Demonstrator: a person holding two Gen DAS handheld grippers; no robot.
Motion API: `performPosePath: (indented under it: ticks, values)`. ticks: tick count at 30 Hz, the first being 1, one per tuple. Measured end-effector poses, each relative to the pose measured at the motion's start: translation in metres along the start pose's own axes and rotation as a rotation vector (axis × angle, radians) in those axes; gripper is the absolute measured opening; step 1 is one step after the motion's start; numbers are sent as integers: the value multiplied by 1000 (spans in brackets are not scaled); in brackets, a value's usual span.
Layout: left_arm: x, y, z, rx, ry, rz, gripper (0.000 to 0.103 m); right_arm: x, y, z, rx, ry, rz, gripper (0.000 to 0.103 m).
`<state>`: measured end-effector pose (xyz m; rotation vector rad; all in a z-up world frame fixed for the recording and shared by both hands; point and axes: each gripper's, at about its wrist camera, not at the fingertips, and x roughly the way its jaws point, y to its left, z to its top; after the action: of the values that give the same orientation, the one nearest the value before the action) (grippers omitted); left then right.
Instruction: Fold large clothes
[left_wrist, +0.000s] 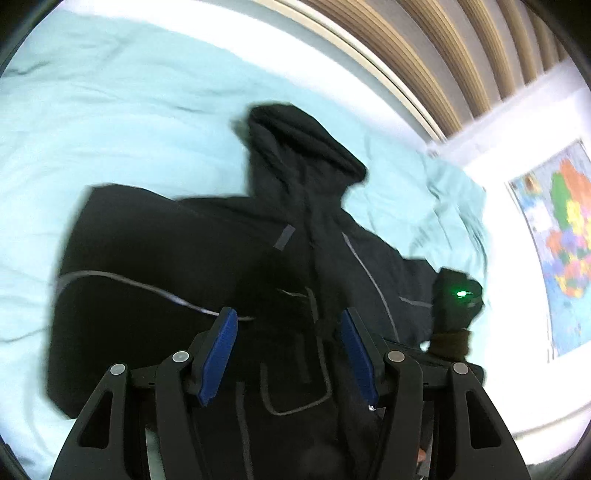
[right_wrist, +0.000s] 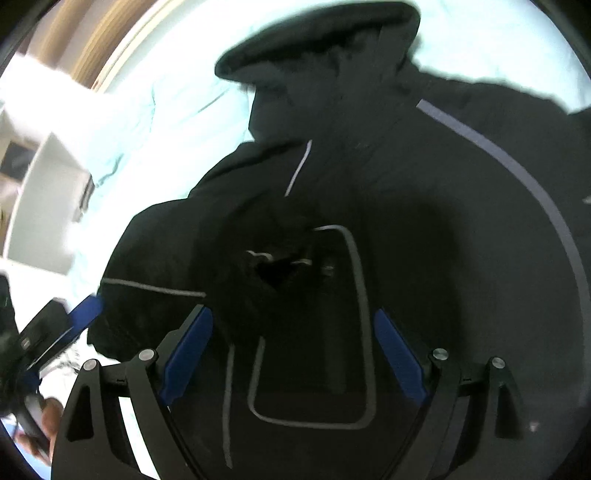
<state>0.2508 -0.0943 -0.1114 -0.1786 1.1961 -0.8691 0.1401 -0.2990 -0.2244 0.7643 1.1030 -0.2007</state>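
While a black hooded jacket lies on the pale blue bed, both grippers, left gripper and right gripper, hover above it, jaws spread, pinching nothing.

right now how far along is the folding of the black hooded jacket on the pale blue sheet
Early to midway. Done: the black hooded jacket with grey piping lies on the pale blue bedsheet, and at least one side looks folded over its body. In hand: nothing; the left gripper and the right gripper hover open above the fabric. Left: the hood is not yet folded in, and the bundle needs squaring.
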Motion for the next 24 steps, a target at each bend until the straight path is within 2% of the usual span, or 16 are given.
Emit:
performPosePath:
  ticks: [4,5,6,7,8,11,15,18,21,24]
  values:
    - [-24,18,2,-19,-63,88,60,34,1,9,72,50,62,89]
    - [-30,23,1,-25,-95,138,60,41,2,11,83,60,79,83]
    - [-34,26,1,-27,-114,169,60,47,3,11,94,71,108,72]
    - [-37,29,0,-27,-124,196,60,50,5,11,96,80,135,42]
    - [-38,33,1,-32,-122,219,60,50,7,11,89,83,139,30]
    - [-34,37,3,-45,-113,224,60,34,12,10,49,26,141,26]
    - [-23,28,8,-4,-105,231,60,-26,7,15,-23,-126,61,26]
    - [-7,14,9,30,-81,203,60,-74,-7,23,-61,-242,-54,26]
    - [21,-4,8,70,-35,163,60,-130,-40,37,-64,-367,-216,26]
    - [58,-21,3,113,29,127,60,-151,-74,45,-27,-402,-317,26]
